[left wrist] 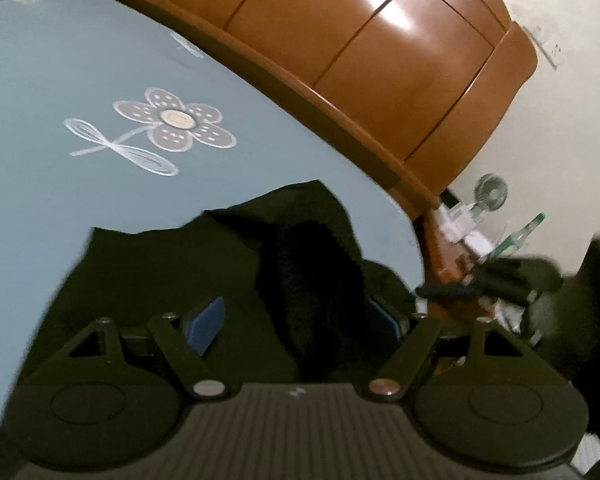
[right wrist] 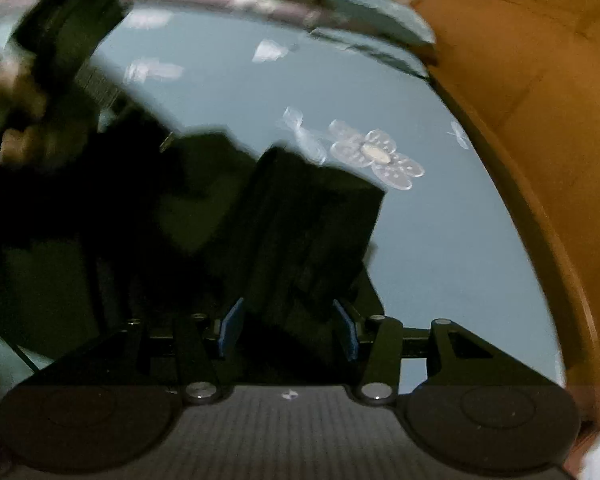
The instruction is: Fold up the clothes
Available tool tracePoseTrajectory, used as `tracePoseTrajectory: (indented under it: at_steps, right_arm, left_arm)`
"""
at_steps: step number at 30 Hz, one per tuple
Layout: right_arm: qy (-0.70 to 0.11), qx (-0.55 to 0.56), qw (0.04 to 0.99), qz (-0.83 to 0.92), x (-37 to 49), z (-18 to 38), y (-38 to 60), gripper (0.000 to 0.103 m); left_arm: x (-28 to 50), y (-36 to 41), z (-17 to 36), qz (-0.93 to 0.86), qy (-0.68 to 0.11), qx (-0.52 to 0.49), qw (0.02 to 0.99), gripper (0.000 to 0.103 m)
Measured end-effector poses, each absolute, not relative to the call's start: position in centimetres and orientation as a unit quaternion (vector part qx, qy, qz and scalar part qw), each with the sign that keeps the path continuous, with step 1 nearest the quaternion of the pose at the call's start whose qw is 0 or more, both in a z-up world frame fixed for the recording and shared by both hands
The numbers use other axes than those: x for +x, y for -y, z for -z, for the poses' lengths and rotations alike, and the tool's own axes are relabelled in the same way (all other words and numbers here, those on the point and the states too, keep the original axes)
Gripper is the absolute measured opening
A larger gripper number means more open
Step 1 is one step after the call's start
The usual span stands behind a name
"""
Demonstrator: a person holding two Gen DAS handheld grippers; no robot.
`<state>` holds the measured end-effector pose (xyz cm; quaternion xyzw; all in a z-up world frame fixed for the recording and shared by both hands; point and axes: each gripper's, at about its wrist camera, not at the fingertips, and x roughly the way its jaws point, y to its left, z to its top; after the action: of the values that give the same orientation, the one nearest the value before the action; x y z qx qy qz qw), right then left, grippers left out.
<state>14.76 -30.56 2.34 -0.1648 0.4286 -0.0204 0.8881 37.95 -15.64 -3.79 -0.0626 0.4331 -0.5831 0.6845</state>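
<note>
- Dark, soft garment [left wrist: 308,280] lies crumpled on the pale blue bed sheet [left wrist: 80,60], printed with white flowers.
- Left gripper [left wrist: 300,320] fingers clamp a fuzzy black fold.
- Right gripper [right wrist: 288,328] fingers pinch a flat folded edge; blur hides detail.
- Glossy wooden headboard [left wrist: 380,60] behind.

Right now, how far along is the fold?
Early to mid fold. Done: nothing looks finished; no neat folded stack shows on the blue sheet. In hand: the dark garment lies rumpled on the sheet, and both the left gripper and the right gripper have dark cloth between their blue pads, though the jaws look parted and the right view is blurred. Left: bring the held part over, flatten, finish.
</note>
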Motion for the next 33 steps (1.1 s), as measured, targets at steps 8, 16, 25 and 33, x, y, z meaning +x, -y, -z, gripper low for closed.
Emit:
tracePoseTrajectory:
  at_steps: [8, 16, 25, 33]
  right_arm:
    - [-0.435, -0.259, 0.863, 0.012, 15.3, -0.6, 28.6, 0.027]
    - [-0.382, -0.112, 0.917, 0.010, 15.8, -5.0, 30.6, 0.020]
    - [-0.404, -0.117, 0.907, -0.005, 16.3, -0.8, 28.0, 0.027]
    - [-0.395, -0.110, 0.912, 0.006, 16.1, -0.2, 28.0, 0.049]
  left_arm:
    - [38.9, 18.9, 5.9, 0.595, -0.475, -0.108, 0.640, 0.077]
    - [40.3, 19.4, 5.5, 0.632, -0.488, -0.227, 0.558, 0.077]
    - [40.1, 20.1, 6.0, 0.605, -0.513, -0.194, 0.577, 0.079]
    - [39.9, 19.7, 8.8, 0.585, -0.568, -0.198, 0.544, 0.080]
